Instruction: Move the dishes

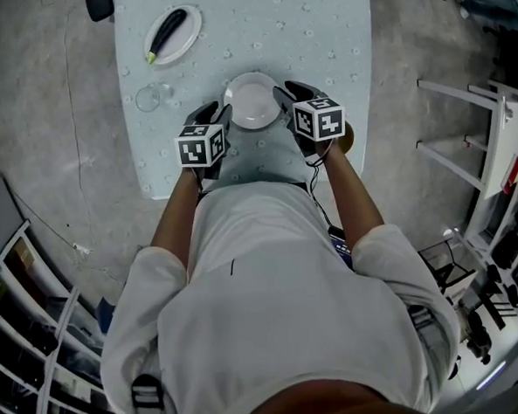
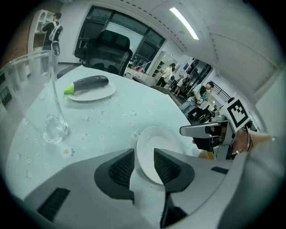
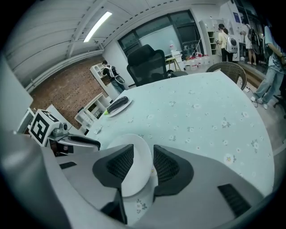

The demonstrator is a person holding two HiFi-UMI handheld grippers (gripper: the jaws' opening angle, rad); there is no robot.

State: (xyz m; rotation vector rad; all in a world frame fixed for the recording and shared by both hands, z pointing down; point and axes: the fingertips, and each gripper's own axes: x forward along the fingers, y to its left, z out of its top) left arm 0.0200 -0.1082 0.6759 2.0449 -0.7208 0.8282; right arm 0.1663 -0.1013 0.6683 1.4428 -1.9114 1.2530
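A small white plate (image 1: 252,100) lies on the pale blue flowered table (image 1: 318,32), close to its near edge. My left gripper (image 1: 221,116) is at the plate's left rim and my right gripper (image 1: 286,99) at its right rim. In the left gripper view the plate (image 2: 156,138) has its rim between the jaws of the left gripper (image 2: 144,150), which stand open. In the right gripper view the plate (image 3: 134,179) reaches in between the open jaws of the right gripper (image 3: 143,146), with a slim gap at one pad. Each gripper appears in the other's view.
A second white plate (image 1: 179,40) bearing a dark eggplant (image 2: 87,83) sits at the table's far left. An empty clear glass (image 1: 147,98) stands left of my left gripper. A black office chair (image 2: 109,49) stands beyond the table's far end.
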